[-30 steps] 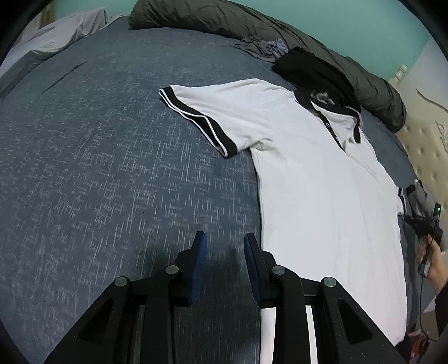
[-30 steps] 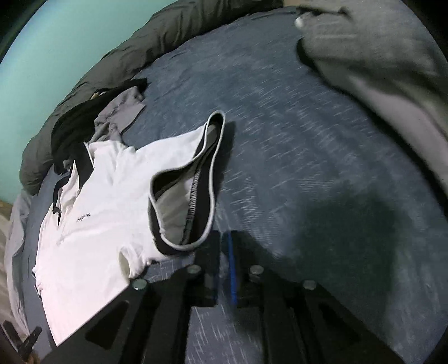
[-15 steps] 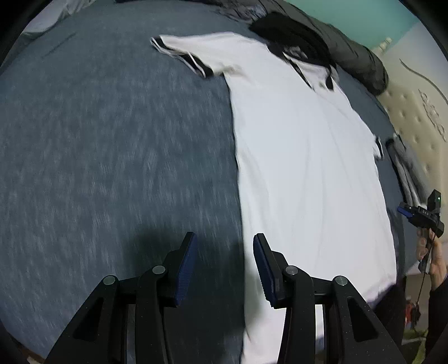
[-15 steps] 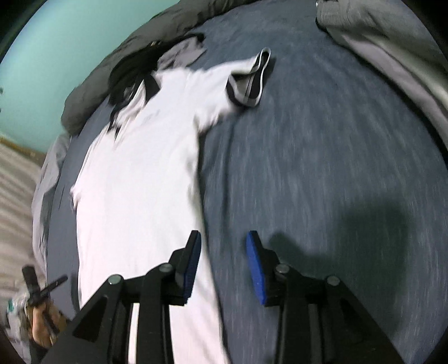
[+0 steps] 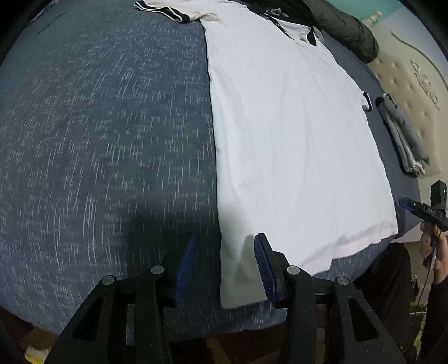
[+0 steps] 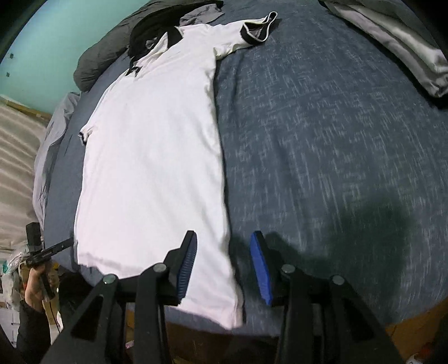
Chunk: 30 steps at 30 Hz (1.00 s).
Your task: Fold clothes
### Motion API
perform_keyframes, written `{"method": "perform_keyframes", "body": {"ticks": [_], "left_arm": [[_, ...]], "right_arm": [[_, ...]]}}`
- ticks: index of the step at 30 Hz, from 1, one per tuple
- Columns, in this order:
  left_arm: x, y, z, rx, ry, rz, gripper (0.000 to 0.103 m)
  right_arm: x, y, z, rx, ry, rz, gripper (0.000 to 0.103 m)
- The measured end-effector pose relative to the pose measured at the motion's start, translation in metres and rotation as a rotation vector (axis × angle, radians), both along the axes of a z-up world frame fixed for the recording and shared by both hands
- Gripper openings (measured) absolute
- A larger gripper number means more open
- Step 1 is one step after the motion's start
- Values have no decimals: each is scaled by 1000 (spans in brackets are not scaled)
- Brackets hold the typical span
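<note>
Left gripper (image 5: 222, 267) poised with jaws spread above the near left hem corner of the white polo shirt (image 5: 285, 134), right gripper (image 6: 222, 266) opening over the near right corner, nothing pinched, shirt laid flat on the blue bedspread (image 5: 106, 134), collar far.

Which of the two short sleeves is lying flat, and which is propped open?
On the white polo shirt, the left wrist view shows one sleeve lying flat. The other sleeve, in the right wrist view, is propped open, its grey inside showing.
</note>
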<state>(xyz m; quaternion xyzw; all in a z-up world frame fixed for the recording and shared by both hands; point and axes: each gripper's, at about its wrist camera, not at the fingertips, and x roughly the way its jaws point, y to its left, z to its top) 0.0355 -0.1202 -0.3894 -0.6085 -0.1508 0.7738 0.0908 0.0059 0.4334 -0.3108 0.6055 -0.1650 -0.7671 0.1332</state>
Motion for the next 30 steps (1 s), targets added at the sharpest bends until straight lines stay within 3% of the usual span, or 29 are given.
{"method": "perform_keyframes", "body": {"ticks": [17, 19, 21, 24, 26, 28, 30], "left_arm": [[29, -10, -11, 28, -24, 20, 47], [32, -9, -12, 35, -24, 6, 42], [34, -9, -13, 52, -27, -2, 18], [37, -8, -13, 64, -21, -14, 6], [40, -7, -11, 66, -8, -17, 4], [45, -4, -7, 66, 5, -21, 3], [49, -6, 2, 56, 27, -33, 3]], "right_arm": [[36, -18, -20, 34, -97, 64, 45], [38, -20, -22, 37, -101, 76, 45], [39, -22, -25, 44, -107, 83, 45], [38, -23, -29, 51, -109, 87, 32], [39, -24, -29, 49, -102, 95, 13], [40, -24, -26, 41, -80, 99, 6], [42, -22, -19, 38, -52, 97, 5]]}}
